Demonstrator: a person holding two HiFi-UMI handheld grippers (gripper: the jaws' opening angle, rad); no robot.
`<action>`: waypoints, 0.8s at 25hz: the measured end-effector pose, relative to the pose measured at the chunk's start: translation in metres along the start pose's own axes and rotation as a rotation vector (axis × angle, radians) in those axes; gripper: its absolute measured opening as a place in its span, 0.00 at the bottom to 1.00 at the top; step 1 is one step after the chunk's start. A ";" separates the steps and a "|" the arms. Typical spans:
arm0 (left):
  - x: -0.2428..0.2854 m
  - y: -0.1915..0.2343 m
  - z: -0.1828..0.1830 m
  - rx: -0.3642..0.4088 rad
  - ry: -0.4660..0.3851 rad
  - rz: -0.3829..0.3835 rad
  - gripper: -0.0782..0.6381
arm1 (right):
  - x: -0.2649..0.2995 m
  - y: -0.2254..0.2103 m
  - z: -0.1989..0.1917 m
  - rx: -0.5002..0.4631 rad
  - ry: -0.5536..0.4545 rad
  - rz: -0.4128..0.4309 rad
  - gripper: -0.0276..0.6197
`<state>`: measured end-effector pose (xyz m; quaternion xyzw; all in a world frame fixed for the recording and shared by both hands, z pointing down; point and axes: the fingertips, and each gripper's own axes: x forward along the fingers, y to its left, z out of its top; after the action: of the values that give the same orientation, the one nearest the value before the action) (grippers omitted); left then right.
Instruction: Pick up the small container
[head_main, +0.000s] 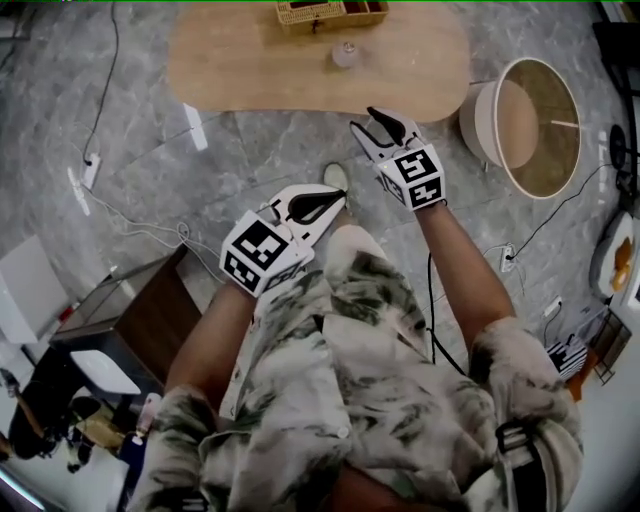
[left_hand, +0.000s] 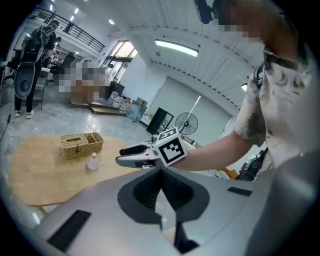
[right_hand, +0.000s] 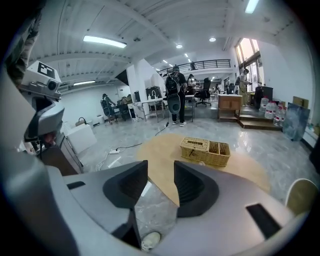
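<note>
The small pale translucent container (head_main: 344, 53) stands on the oval light-wood table (head_main: 240, 60), well ahead of the white right gripper (head_main: 378, 118), whose 2 jaws gape with nothing between them. The left gripper (head_main: 325, 205), further back, is clenched and empty. The reach likely goes best low, jaws straddling the container, clear of the woven wicker basket (head_main: 310, 12) behind it.

No legible text, brand, number or sign in any view. The only printed patterns are black-and-white square markers on the cube (head_main: 262, 255) of the left gripper (head_main: 340, 199) and on the matching cube (head_main: 418, 178) of the right gripper (head_main: 375, 115); neither carries letters or digits.
</note>
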<state>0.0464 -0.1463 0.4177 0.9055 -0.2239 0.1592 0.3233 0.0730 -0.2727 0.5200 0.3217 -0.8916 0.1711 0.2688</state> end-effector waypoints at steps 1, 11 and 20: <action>0.007 0.006 0.001 0.001 0.002 -0.003 0.14 | 0.010 -0.010 -0.004 0.001 0.006 -0.002 0.32; 0.058 0.057 0.006 -0.022 0.001 -0.004 0.14 | 0.104 -0.097 -0.052 0.001 0.087 0.005 0.34; 0.092 0.102 0.003 -0.044 -0.001 -0.021 0.14 | 0.182 -0.153 -0.078 -0.025 0.105 -0.007 0.37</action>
<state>0.0728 -0.2469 0.5078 0.9005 -0.2182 0.1503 0.3448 0.0854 -0.4352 0.7097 0.3121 -0.8773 0.1756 0.3197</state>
